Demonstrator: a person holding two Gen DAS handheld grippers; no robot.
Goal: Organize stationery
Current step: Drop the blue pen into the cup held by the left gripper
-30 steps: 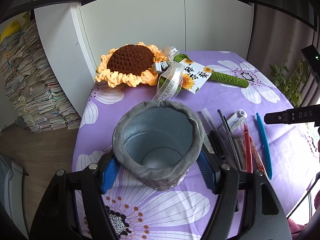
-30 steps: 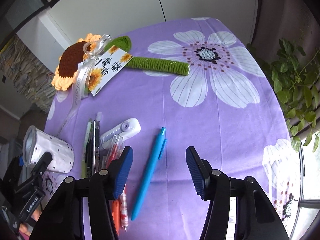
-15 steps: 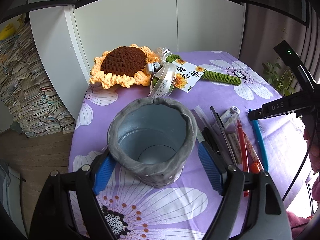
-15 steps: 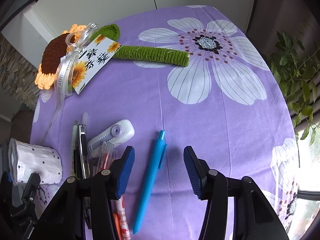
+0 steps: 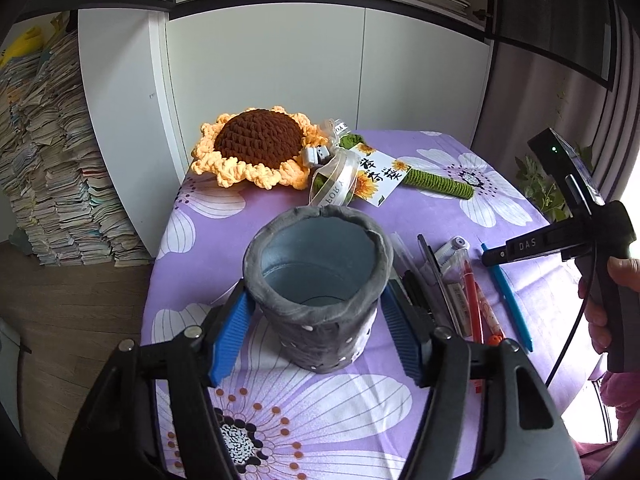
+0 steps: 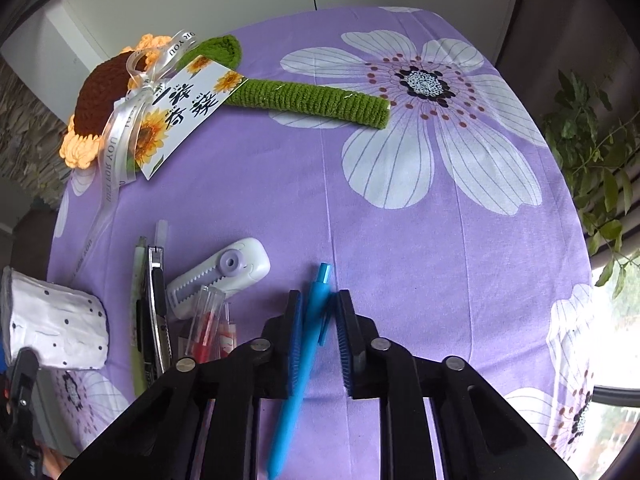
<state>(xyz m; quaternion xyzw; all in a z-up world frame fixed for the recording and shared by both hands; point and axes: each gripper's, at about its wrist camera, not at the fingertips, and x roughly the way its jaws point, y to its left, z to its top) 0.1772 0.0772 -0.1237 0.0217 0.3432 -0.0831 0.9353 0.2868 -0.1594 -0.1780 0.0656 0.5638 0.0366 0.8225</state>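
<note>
My surface [image 6: 400, 240] wears a purple cloth printed with big white flowers, and I take the grey holder [image 5: 316, 284] near its left edge as my landmark. Behind the holder lies a crocheted sunflower [image 5: 256, 144], its green stem [image 6: 312, 98] stretching off to the right with a ribbon and a printed tag [image 6: 180, 112] tied on. My left claw [image 5: 316, 328] is clamped on the holder, a blue pad pressed against each side of its wall, and the cup stands upright with its mouth empty. To the right of the holder lies a row of stationery: a dark knife [image 6: 156, 304], a white correction tape [image 6: 224, 276], then red pens [image 5: 474, 300]. Farthest right of the holder is the blue pen [image 6: 308, 340], flat on the cloth, and my right claw [image 6: 318, 332] has closed on its barrel, both pads touching it.
</note>
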